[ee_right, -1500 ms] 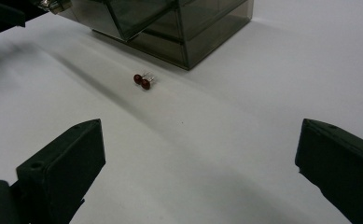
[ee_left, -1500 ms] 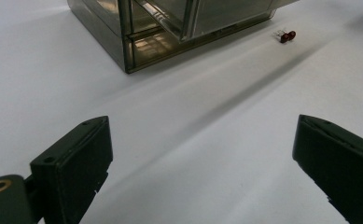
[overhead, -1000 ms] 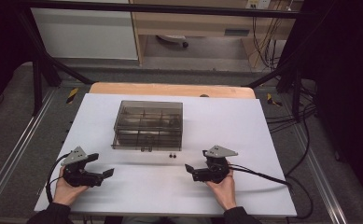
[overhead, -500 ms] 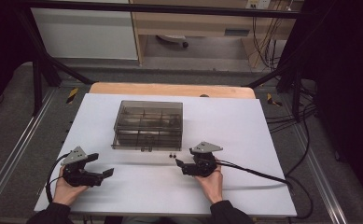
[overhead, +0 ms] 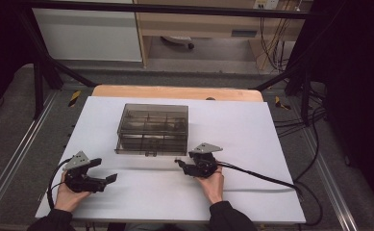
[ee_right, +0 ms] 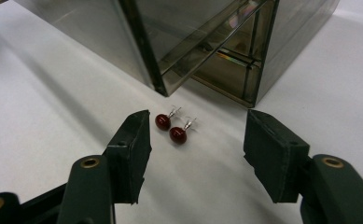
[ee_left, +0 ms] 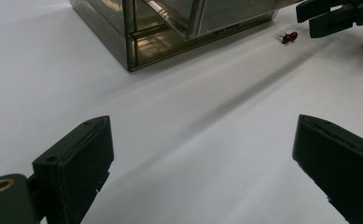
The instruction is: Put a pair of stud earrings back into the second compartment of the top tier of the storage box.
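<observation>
The right gripper point(ee_right: 195, 140) had just been closing, jaws apart around two red studs point(ee_right: 171, 128): tiny, light, hard, likely slippery; best pinched across the beads.

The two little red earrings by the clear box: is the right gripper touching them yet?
Apart. In the right gripper view, the red earrings lie on the white table with bare surface between them and each jaw of the right gripper.

Looks like a lab/test rig: white table point(overhead: 252, 144) inside black metal frame point(overhead: 35, 62), loose cables point(overhead: 280, 43) at back, bare grey floor point(overhead: 11, 120).
</observation>
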{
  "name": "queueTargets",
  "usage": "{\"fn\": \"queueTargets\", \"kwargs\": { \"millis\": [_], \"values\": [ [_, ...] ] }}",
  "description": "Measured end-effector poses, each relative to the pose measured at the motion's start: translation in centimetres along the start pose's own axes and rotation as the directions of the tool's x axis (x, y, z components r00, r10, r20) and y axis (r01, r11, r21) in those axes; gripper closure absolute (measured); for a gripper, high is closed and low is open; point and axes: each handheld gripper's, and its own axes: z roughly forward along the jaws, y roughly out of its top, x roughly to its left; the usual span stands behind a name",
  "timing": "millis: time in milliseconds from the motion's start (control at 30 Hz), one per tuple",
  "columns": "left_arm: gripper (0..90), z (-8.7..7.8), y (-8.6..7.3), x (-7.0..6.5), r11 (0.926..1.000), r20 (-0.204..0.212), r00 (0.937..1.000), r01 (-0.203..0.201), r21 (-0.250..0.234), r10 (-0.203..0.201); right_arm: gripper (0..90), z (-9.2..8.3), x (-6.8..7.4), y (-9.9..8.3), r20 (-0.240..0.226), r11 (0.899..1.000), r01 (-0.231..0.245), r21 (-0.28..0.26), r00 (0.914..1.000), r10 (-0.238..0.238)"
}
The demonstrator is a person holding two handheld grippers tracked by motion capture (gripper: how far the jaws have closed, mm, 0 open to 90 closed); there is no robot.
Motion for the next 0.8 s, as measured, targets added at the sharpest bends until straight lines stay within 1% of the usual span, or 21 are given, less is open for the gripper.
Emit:
{"fn": "queueTargets", "kwargs": {
  "millis": [67, 167, 233, 267, 300, 367, 467, 533, 567, 600, 667, 700, 767, 800],
  "values": [
    [5.1, 0.0, 0.0, 0.0, 1.0000, -0.001, 1.0000, -0.001, 0.000, 0.001, 43.4, 0.1, -0.1, 0.1, -0.002, 1.000, -0.004, -0.011, 1.0000, 0.004],
    [5.1, 0.0, 0.0, 0.0, 1.0000, -0.001, 1.0000, -0.001, 0.000, 0.002, 43.4, 0.2, -0.1, 0.2, 0.000, 1.000, -0.006, -0.009, 1.0000, 0.006],
    [5.1, 0.0, 0.0, 0.0, 1.0000, -0.002, 1.0000, 0.000, 0.000, 0.000, 43.4, 0.3, 0.0, 0.3, 0.001, 1.000, 0.004, -0.005, 1.0000, -0.004],
    [5.1, 0.0, 0.0, 0.0, 1.0000, -0.002, 1.0000, 0.001, 0.000, -0.001, 44.1, 0.4, 0.3, 0.5, -0.002, 1.000, 0.017, 0.001, 0.9998, -0.017],
    [5.1, 0.0, 0.0, 0.0, 1.0000, -0.002, 1.0000, 0.000, 0.001, 0.000, 44.6, 0.5, 0.4, 0.5, 0.005, 1.000, 0.026, 0.009, 0.9996, -0.026],
    [5.1, 0.0, 0.0, 0.0, 1.0000, -0.002, 1.0000, -0.002, 0.000, 0.002, 45.4, 0.6, 0.4, 0.6, 0.006, 0.999, 0.034, 0.013, 0.9994, -0.034],
    [5.2, 0.0, 0.0, 0.0, 1.0000, -0.002, 1.0000, -0.002, 0.001, 0.002, 49.3, 0.7, 0.3, 0.6, 0.003, 1.000, 0.021, 0.014, 0.9998, -0.021],
    [5.2, 0.0, 0.0, 0.0, 1.0000, -0.002, 1.0000, -0.003, 0.004, 0.003, 50.1, 0.8, 0.3, 0.6, -0.001, 1.000, 0.022, 0.014, 0.9998, -0.022],
    [5.2, 0.0, 0.0, 0.0, 1.0000, -0.002, 1.0000, -0.003, 0.004, 0.003, 51.4, 0.9, 0.3, 0.6, -0.003, 1.000, 0.022, 0.018, 0.9998, -0.022],
    [5.2, 0.0, 0.0, 0.0, 1.0000, -0.002, 1.0000, -0.003, 0.003, 0.003, 53.4, 1.0, 0.2, 0.6, -0.005, 1.000, 0.010, 0.024, 0.9999, -0.010],
    [5.2, 0.0, 0.0, 0.0, 1.0000, -0.003, 1.0000, -0.002, 0.002, 0.002, 54.2, 1.0, 0.2, 0.7, -0.009, 1.000, 0.006, 0.030, 0.9999, -0.006],
    [5.2, 0.0, 0.0, 0.0, 1.0000, -0.002, 1.0000, -0.002, 0.002, 0.002, 55.9, 1.1, 0.2, 0.7, -0.017, 0.999, 0.008, 0.033, 0.9998, -0.007],
    [5.2, 0.0, 0.0, 0.0, 1.0000, -0.002, 1.0000, -0.001, 0.004, 0.001, 56.2, 1.2, 0.2, 0.7, -0.019, 0.999, 0.010, 0.039, 0.9998, -0.009],
    [5.3, 0.0, 0.0, 0.0, 1.0000, -0.002, 1.0000, -0.001, 0.005, 0.001, 57.9, 1.3, 0.2, 0.7, -0.017, 0.999, 0.012, 0.046, 0.9998, -0.012]
  ]
}}
